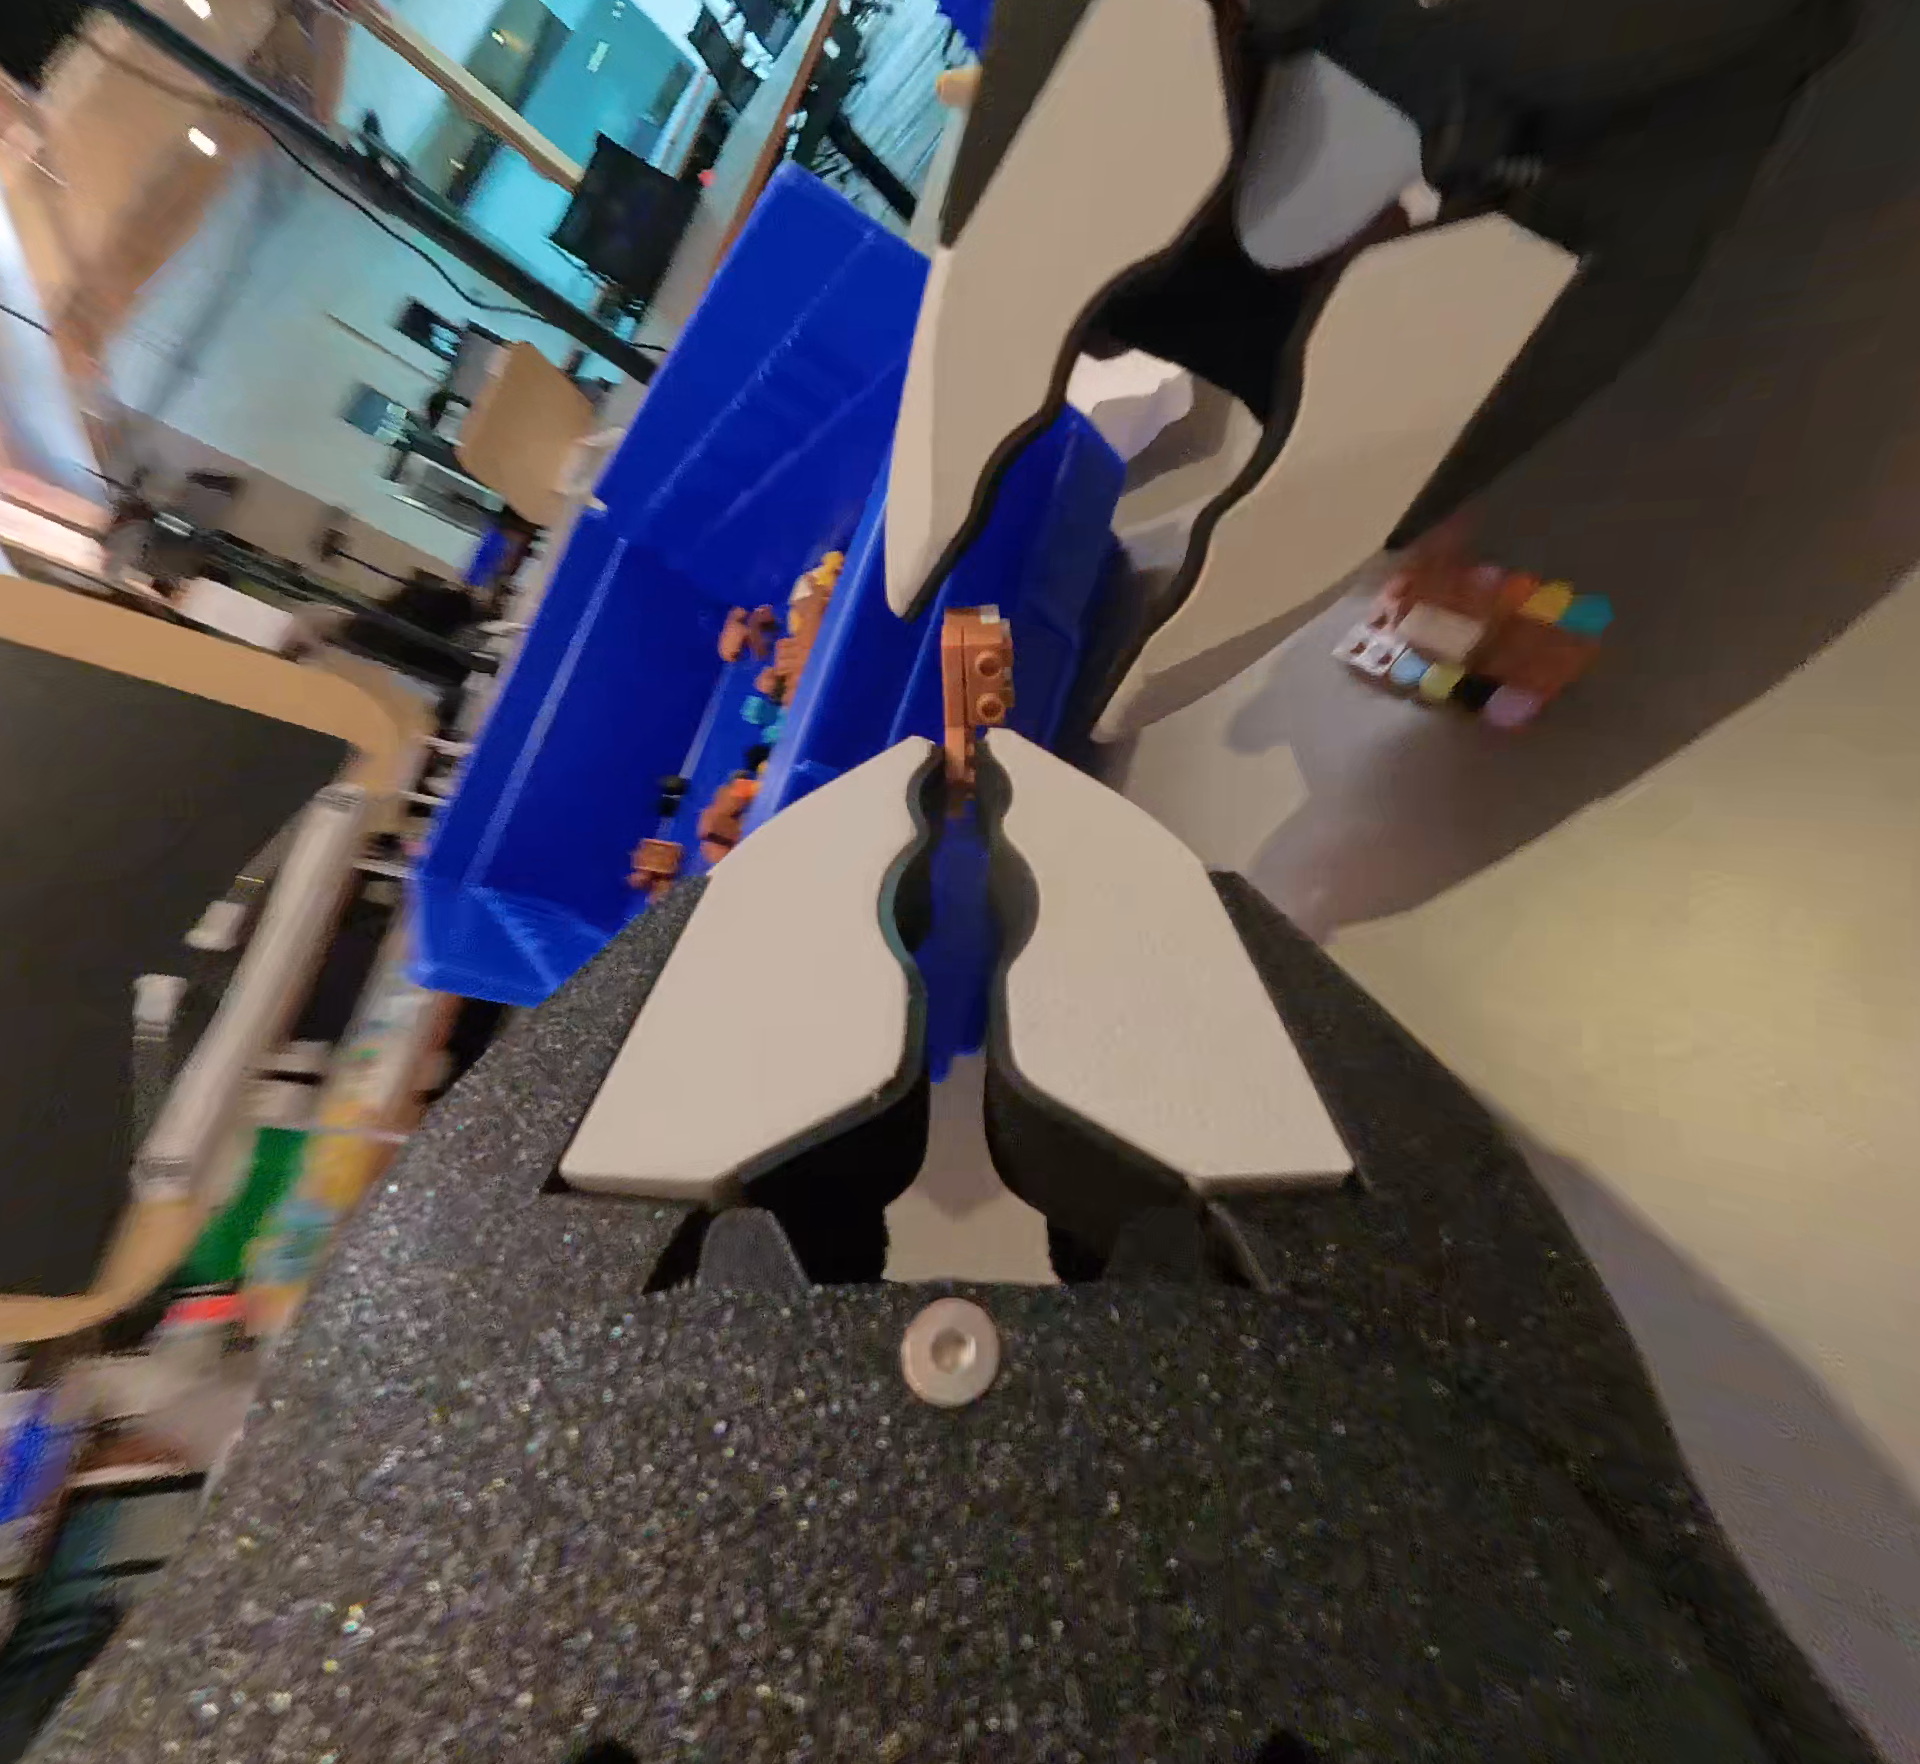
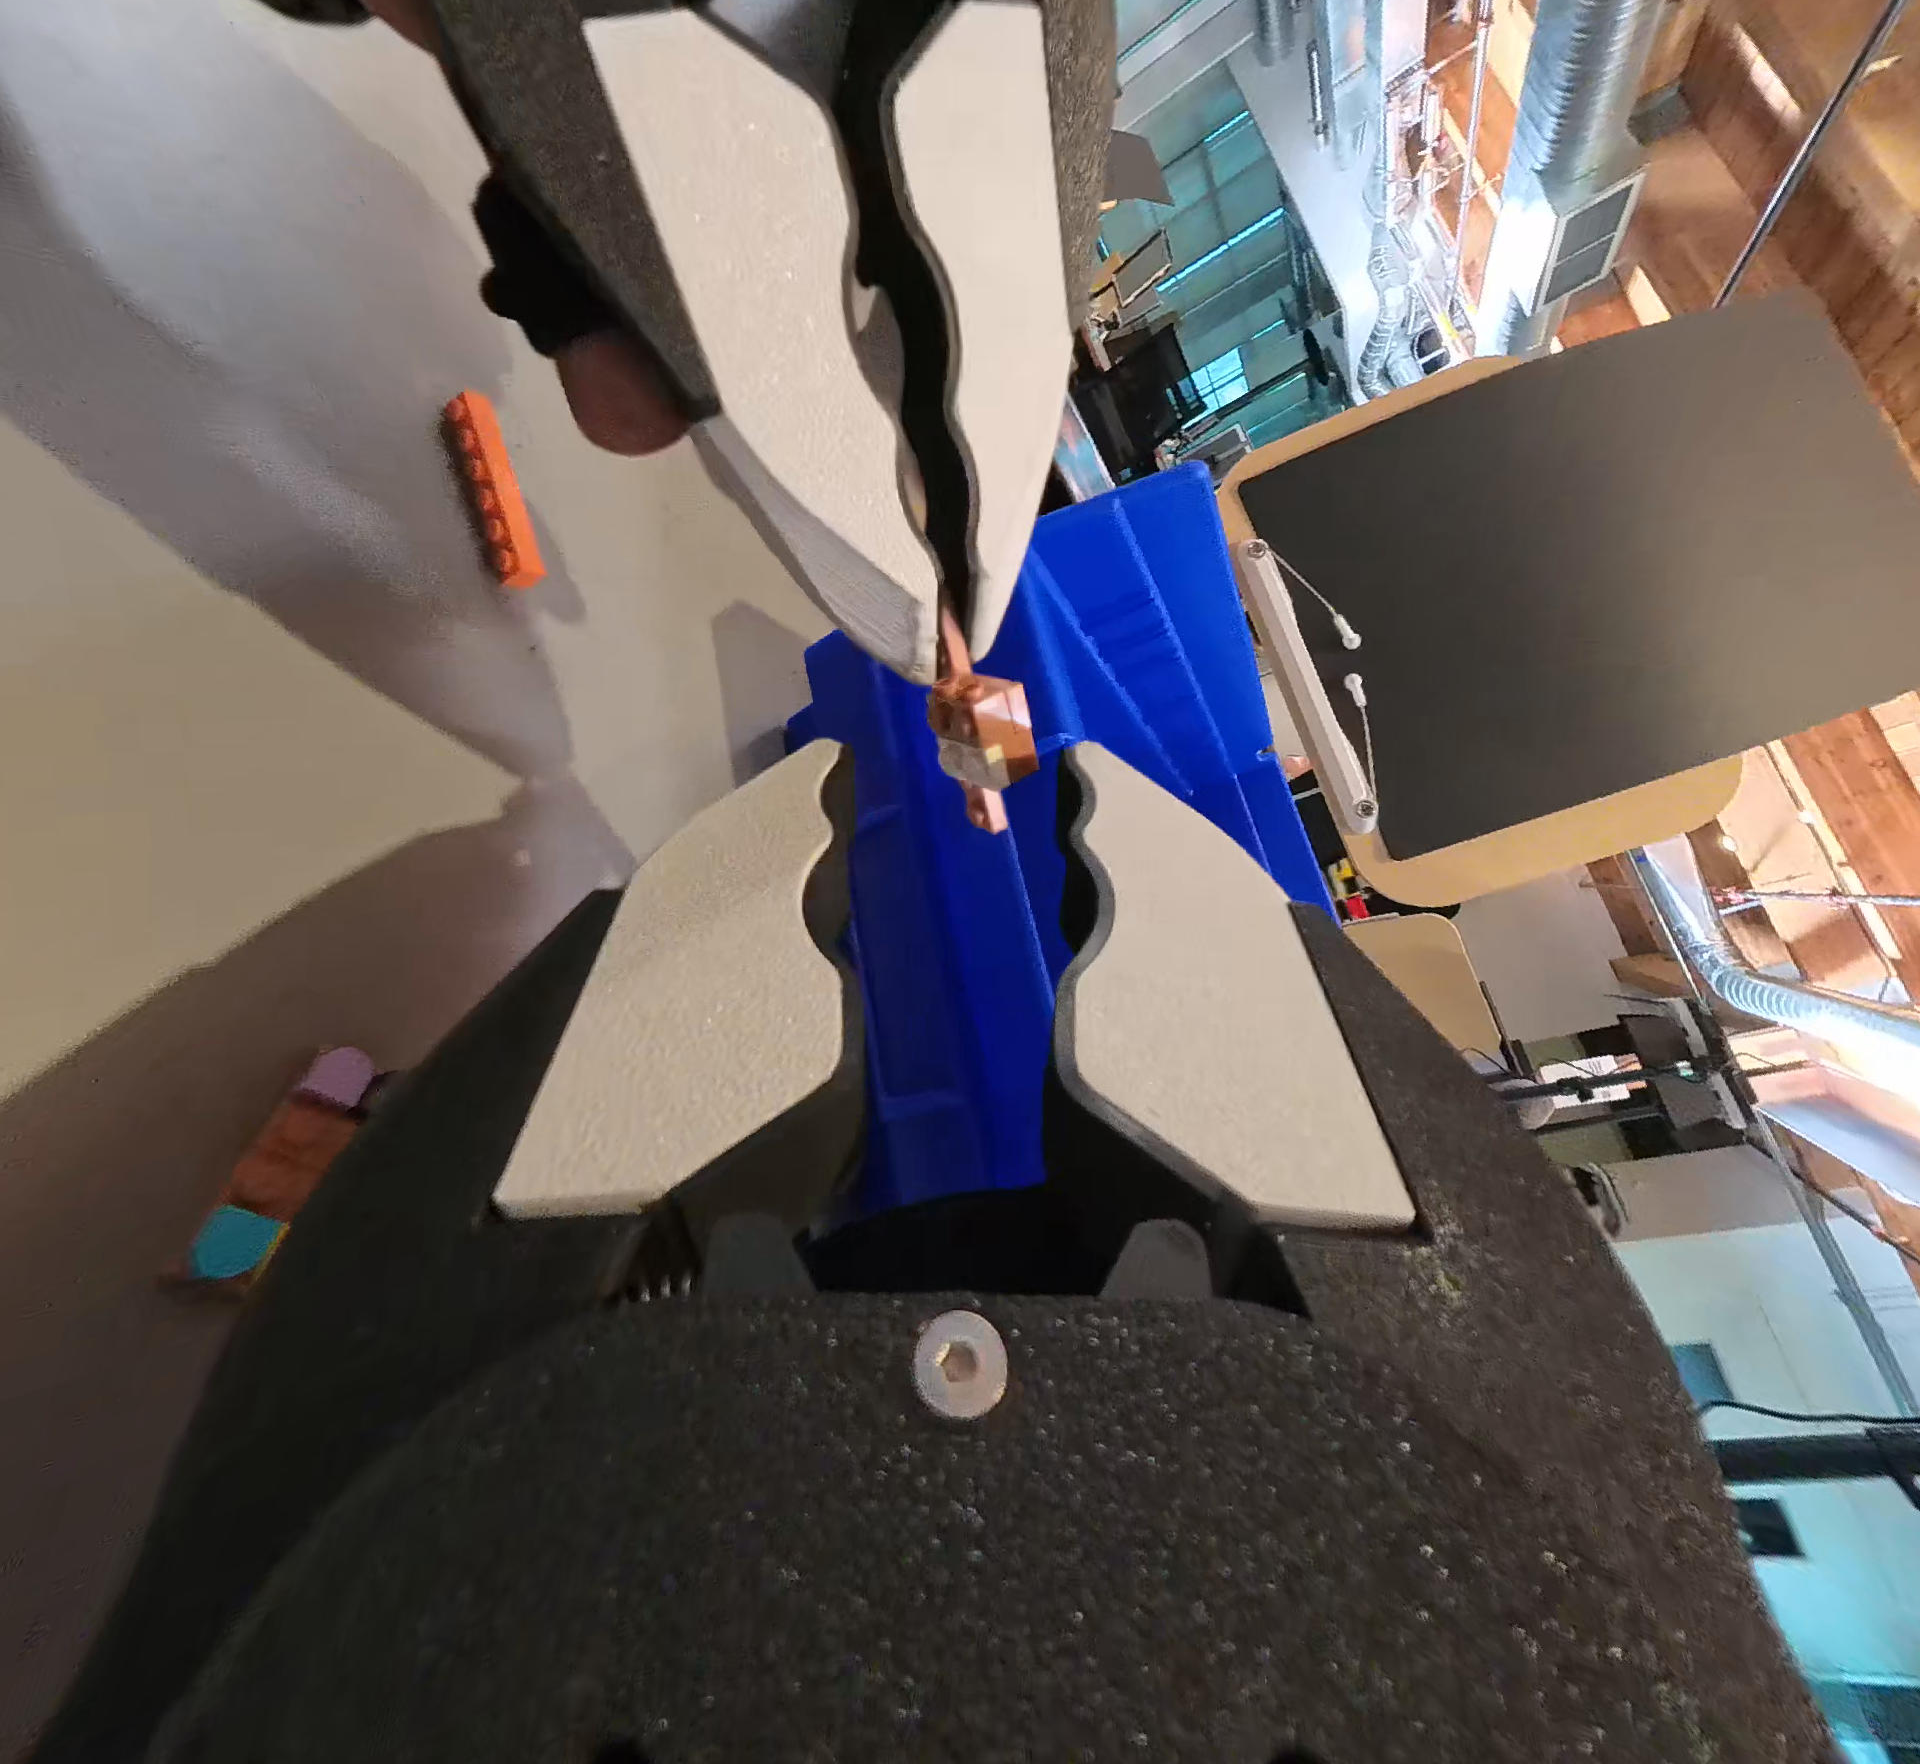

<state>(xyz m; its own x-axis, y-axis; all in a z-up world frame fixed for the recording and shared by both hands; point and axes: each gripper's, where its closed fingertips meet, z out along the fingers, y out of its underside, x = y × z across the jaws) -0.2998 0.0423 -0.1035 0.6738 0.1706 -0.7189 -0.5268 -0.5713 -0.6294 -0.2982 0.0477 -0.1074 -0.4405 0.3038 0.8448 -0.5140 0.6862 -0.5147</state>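
The blue bin [image 1: 727, 488] is the landmark, standing on the pale table [image 1: 1662, 1039] with loose bricks inside. In front of it, raised off the table, the left gripper [image 1: 961, 758] is clenched on a small brown brick assembly [image 1: 977, 665], its long axis running on out from the fingertips. The right gripper [image 2: 956, 769] faces it tip to tip, released, jaws spread either side of the assembly's far end without touching. Well off from the bin, an orange brick [image 2: 488, 488] and a coloured brick cluster [image 1: 1475, 654] lie on the table.

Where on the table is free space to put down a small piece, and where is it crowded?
Bare tabletop lies between the orange brick and the coloured block stack. It is crowded inside the blue bin, where loose pieces lie, and between the grippers: left gripper grips a small brown brick piece right before the open right gripper.
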